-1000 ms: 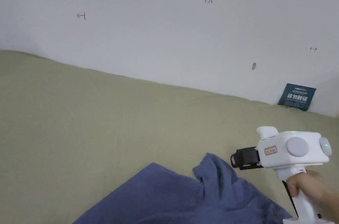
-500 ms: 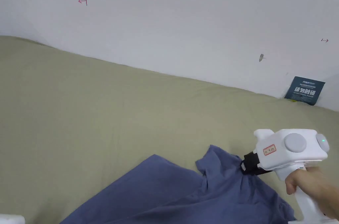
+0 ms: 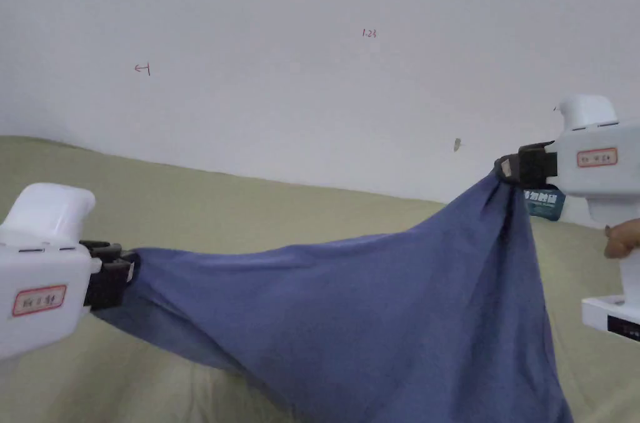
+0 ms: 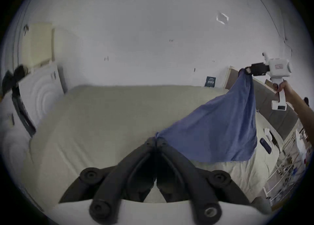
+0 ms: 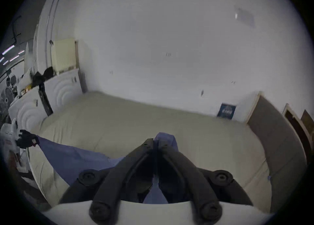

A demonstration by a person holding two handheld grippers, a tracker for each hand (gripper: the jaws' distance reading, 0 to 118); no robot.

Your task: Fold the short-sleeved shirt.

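Note:
A blue short-sleeved shirt [image 3: 375,311] hangs stretched in the air above the bed, its lower part drooping toward the sheet. My left gripper [image 3: 128,265] is shut on one corner of it at the lower left. My right gripper [image 3: 507,169] is shut on the other corner, held higher at the right. In the left gripper view the shut jaws pinch the shirt [image 4: 212,130], and the right gripper [image 4: 246,71] holds the far corner up. In the right gripper view a tuft of the shirt [image 5: 165,139] sticks out past the shut jaws, and the left gripper [image 5: 34,141] is far left.
The bed [image 3: 219,205] has a beige sheet and runs along a white wall [image 3: 312,36]. A dark blue card [image 3: 544,204] leans on the wall at the right. A brown headboard [image 5: 275,136] stands at the right, and shelves with small items [image 4: 288,160] beside the bed.
The shirt lay on the bed; both grippers now hold it off the sheet, spread between them. The right gripper closed on it and rose. The left gripper came into view.

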